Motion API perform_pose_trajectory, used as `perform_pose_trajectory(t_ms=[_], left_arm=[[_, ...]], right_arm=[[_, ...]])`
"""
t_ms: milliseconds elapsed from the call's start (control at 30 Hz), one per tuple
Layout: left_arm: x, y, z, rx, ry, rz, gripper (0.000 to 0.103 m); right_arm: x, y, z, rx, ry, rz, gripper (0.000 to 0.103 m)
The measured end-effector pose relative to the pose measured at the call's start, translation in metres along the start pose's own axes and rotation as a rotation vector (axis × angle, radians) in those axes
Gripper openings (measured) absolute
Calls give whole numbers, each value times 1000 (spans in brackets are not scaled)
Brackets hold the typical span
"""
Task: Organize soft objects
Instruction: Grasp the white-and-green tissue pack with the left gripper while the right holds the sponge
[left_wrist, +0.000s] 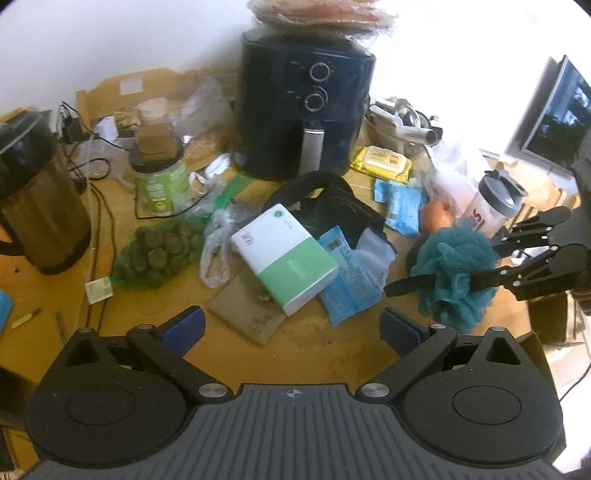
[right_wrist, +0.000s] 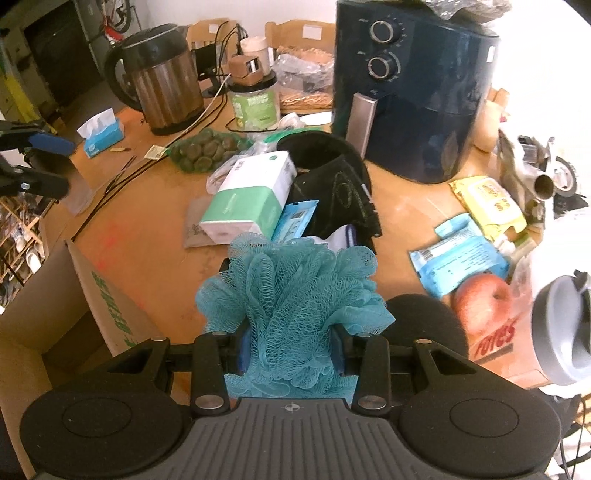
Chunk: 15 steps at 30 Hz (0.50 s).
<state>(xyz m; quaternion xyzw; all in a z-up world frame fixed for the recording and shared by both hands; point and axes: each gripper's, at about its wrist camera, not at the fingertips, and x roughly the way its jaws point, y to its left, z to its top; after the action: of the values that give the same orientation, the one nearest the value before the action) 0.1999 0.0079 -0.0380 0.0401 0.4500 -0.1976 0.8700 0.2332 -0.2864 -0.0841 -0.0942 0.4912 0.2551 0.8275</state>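
Between right claw (right_wrist: 291, 350) pads, frilly teal mesh pouf (right_wrist: 291, 295), left claw (left_wrist: 291, 325) wide, empty

Your left gripper (left_wrist: 291, 326): black linkage arms | blue pads | silver pivot screws | ribbed grey housing | crosshair mark; right gripper (right_wrist: 291, 354): identical.

A dark air fryer (right_wrist: 413, 92) with two dials stands at the back of the wooden table (right_wrist: 147, 258). Left of it sit a green-labelled jar (right_wrist: 255, 103) and a ribbed metal kettle (right_wrist: 162, 85). A mesh bag of round dark items (left_wrist: 159, 251) lies in front of the jar. An apple (right_wrist: 482, 299) rests beside a grey-lidded shaker bottle (right_wrist: 565, 332). A yellow wipes pack (right_wrist: 487, 203) lies near the fryer, and an open cardboard box (right_wrist: 55, 314) stands at the table's edge.
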Motion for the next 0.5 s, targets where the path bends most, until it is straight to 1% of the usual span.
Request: perform_pose_trajectory(t_ms=[200, 267, 333, 467, 500], left_arm=[[24, 3, 10, -2, 16, -13, 103], [35, 6, 15, -20, 28, -19, 103], [48, 10, 22, -63, 61, -24, 103], [87, 26, 34, -198, 144, -55, 103], [99, 31, 36, -238, 173, -51, 103]], right_arm=[[-8, -2, -5, 22, -11, -23, 43], [-10, -3, -7, 29, -15, -30, 43], [-13, -4, -9, 37, -18, -35, 43], [-15, -5, -11, 48, -21, -43, 43], [-16, -5, -11, 51, -22, -45, 43]])
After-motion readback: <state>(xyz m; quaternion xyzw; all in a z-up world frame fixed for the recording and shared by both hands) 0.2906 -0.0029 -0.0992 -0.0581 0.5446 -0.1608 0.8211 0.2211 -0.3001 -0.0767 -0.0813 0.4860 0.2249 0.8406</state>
